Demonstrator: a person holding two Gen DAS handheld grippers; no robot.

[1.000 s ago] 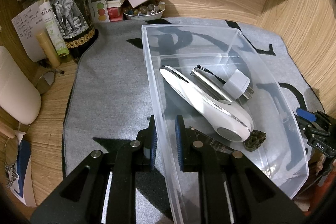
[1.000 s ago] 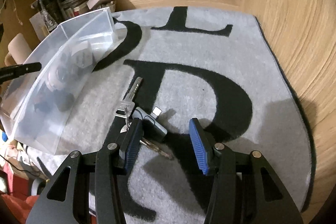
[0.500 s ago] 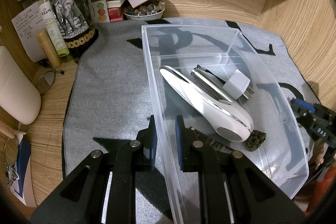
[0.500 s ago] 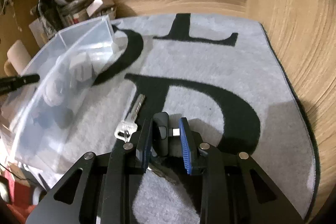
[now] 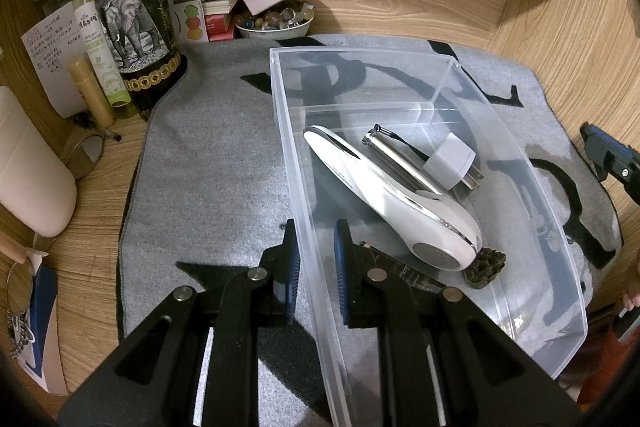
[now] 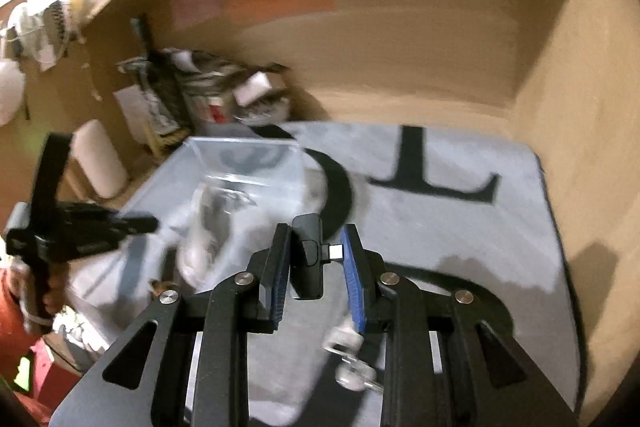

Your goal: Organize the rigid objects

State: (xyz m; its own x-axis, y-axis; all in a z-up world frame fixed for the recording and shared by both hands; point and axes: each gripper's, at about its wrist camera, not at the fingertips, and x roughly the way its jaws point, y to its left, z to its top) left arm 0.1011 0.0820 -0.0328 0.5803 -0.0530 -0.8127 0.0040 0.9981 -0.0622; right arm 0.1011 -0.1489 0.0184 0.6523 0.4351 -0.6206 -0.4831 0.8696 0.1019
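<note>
While the left gripper (image 5: 314,267) pinches the near wall of the clear bin (image 5: 532,187), one finger outside the plastic and one inside, the right gripper (image 6: 314,273) has its blue pads pressed onto a small black key fob (image 6: 306,259). A short metal plug sticks out sideways from the fob toward the right-hand pad, and silvery keys (image 6: 350,355) dangle, blurred, below and behind the fingertips, clear of the grey lettered mat (image 6: 460,227).

Judging by this, the step in hand is the carry: the key bunch is picked up and is to go into the bin, which sits ahead and to the left of the right fingers. Inside it, just beyond the left fingers, lie a white handheld device (image 5: 392,195), a metal cylinder (image 5: 394,157), a white plug adapter (image 5: 452,161) and a small dark piece (image 5: 486,265).

Next the right fingers need to travel left over the bin's rim, high enough that the hanging keys clear the wall, then spread above a free patch of floor while the left pinch steadies the bin.
</note>
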